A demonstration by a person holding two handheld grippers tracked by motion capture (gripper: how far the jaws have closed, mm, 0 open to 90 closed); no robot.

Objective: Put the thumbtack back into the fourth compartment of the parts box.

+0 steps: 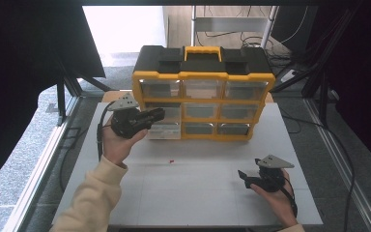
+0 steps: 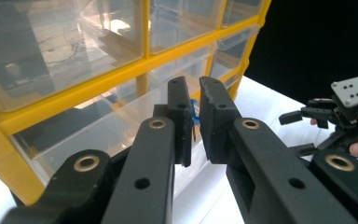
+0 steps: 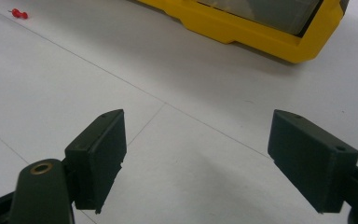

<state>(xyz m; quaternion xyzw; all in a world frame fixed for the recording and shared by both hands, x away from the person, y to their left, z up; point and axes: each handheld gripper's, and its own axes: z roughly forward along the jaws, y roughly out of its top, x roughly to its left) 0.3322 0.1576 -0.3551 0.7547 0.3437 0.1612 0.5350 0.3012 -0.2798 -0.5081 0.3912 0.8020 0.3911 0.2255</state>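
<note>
The left hand-held gripper [image 2: 194, 122], jaws nearly pressed together on a small blue pin [image 2: 194, 117], hangs over the pulled-out clear plastic drawer [image 2: 116, 126] of the yellow organizer [image 1: 203, 76], so probably next it must release the pin inside, while the right hand-held gripper [image 3: 196, 158] rests spread on the white tabletop [image 1: 193, 188]

Left gripper [image 1: 158, 115] is raised in the hand, jaws nearly together; right gripper [image 1: 244, 176] rests low, jaws spread.
</note>
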